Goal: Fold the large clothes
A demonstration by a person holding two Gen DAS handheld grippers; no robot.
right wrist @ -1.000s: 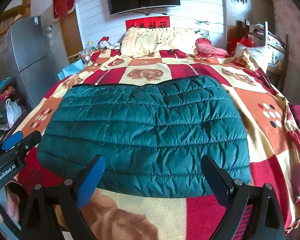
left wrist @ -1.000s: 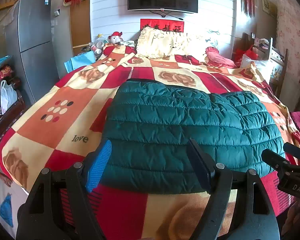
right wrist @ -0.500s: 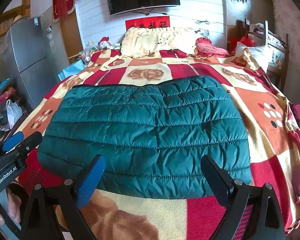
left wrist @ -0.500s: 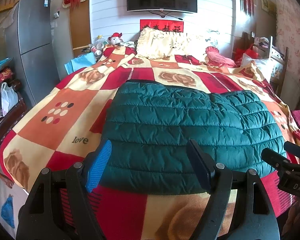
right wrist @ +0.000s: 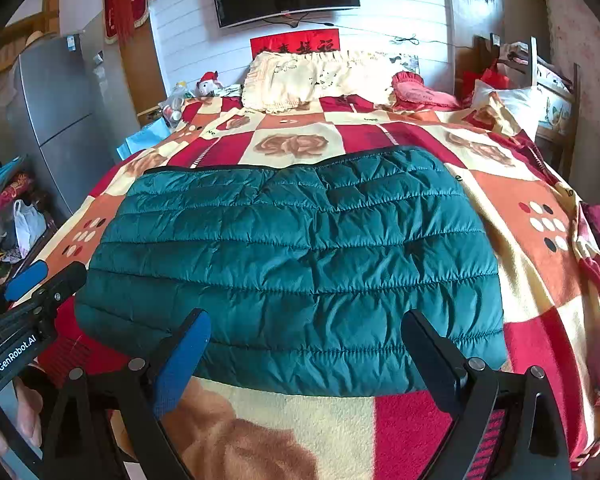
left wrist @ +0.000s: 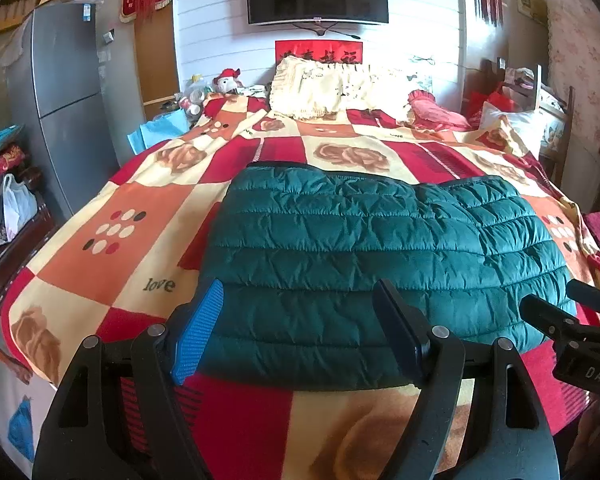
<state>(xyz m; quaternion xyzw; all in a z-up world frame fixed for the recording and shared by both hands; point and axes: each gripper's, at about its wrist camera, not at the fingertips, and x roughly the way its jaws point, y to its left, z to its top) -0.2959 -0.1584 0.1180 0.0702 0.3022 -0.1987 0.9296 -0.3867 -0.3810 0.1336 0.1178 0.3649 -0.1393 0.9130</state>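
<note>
My left gripper [left wrist: 300, 328] and right gripper [right wrist: 304, 356] hang spread and empty low in frame, facing the quilted green jacket [right wrist: 292, 256] lying compact mid-frame on the blanket [right wrist: 540, 240], its near edge within reach.

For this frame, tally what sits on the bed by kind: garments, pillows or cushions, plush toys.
Garments: 1, the green puffer jacket lying on the checked blanket.
Pillows or cushions: 3, the cream pillow, the pink cushion, the white pillow.
Plush toys: 1, the red-hatted toy.
Total: 5
</note>
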